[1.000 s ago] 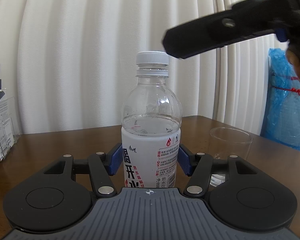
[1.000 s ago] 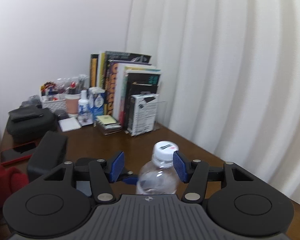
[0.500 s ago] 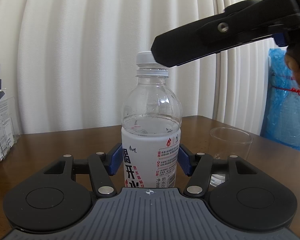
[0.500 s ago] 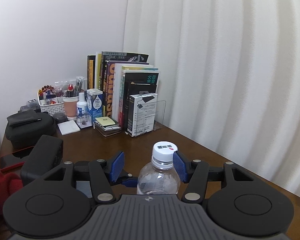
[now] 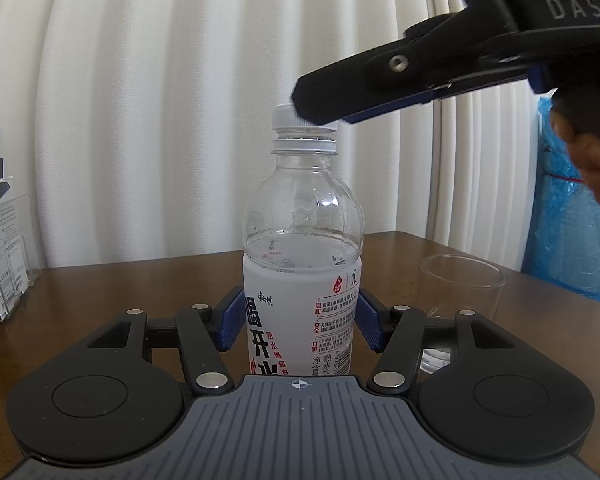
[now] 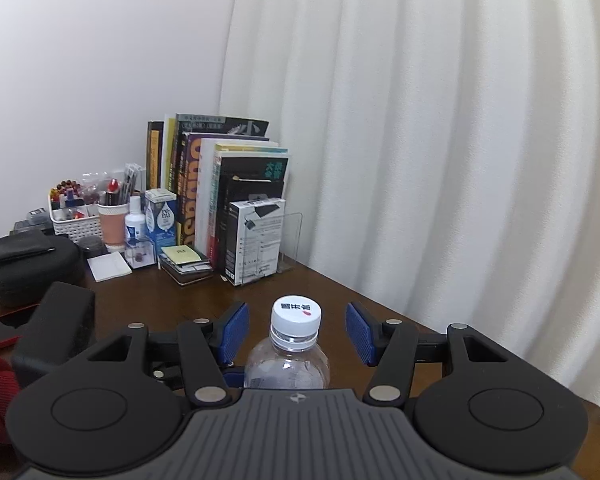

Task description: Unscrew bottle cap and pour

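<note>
A clear water bottle [image 5: 302, 240] with a white label stands upright on the brown table. My left gripper [image 5: 300, 328] is shut on its labelled body, blue pads on both sides. Its white cap [image 6: 296, 316] is on. My right gripper [image 6: 296, 332] comes from above and is open, its blue pads either side of the cap with gaps. In the left wrist view the right gripper [image 5: 320, 100] covers most of the cap [image 5: 284, 116]. An empty clear cup [image 5: 460, 288] stands to the right of the bottle.
Books [image 6: 220, 184], a white box [image 6: 256, 236], a basket of pens [image 6: 76, 216] and a black case [image 6: 24, 268] stand at the table's far left. White curtain [image 5: 160, 100] behind. A blue plastic bag [image 5: 572, 232] sits at the right.
My right gripper has come down and forward over the bottle, so its pads now flank the cap. Its jaws have widened. The left gripper and the bottle have not moved.
</note>
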A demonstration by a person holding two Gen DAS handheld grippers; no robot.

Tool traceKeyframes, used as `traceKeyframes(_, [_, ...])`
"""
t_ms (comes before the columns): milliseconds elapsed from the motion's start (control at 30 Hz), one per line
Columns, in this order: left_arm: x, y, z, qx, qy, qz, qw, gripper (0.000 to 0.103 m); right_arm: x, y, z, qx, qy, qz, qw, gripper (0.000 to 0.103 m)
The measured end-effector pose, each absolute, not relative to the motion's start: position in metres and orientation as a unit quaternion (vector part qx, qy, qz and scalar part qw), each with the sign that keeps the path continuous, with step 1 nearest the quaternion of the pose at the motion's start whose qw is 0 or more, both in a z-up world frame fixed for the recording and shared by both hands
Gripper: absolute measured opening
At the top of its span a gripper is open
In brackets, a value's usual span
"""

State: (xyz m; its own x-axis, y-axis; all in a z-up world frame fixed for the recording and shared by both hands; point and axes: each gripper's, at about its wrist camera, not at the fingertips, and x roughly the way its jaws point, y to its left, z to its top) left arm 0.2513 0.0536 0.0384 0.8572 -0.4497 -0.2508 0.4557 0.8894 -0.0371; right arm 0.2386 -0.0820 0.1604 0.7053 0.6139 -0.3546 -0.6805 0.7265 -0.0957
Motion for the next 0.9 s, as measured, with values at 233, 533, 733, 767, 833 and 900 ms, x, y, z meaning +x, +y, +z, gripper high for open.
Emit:
traceKeyframes(233, [0.251, 0.052, 0.039, 0.012, 0.128, -0.234, 0.964, 0.058, 0.240, -0.080, 0.154, -0.088, 0.136, 0.333, 0.929, 0.057])
traceKeyframes(533, [0.250, 0.053, 0.040, 0.011, 0.130, -0.235, 0.963, 0.059, 0.240, -0.076, 0.147, -0.068, 0.125, 0.303, 0.942, 0.062])
traceKeyframes(733, [0.249, 0.053, 0.040, 0.010, 0.130, -0.235, 0.963, 0.060, 0.235, -0.079, 0.145, -0.032, 0.093, 0.324, 0.941, 0.098])
traceKeyframes(767, [0.249, 0.053, 0.040, 0.010, 0.130, -0.235, 0.963, 0.060, 0.235, -0.079, 0.145, -0.032, 0.093, 0.326, 0.940, 0.098])
traceKeyframes(833, [0.249, 0.053, 0.040, 0.010, 0.131, -0.235, 0.963, 0.060, 0.235, -0.078, 0.145, -0.031, 0.092, 0.329, 0.939, 0.098])
traceKeyframes(900, [0.250, 0.052, 0.040, 0.010, 0.131, -0.235, 0.963, 0.060, 0.234, -0.076, 0.144, -0.033, 0.088, 0.321, 0.942, 0.098])
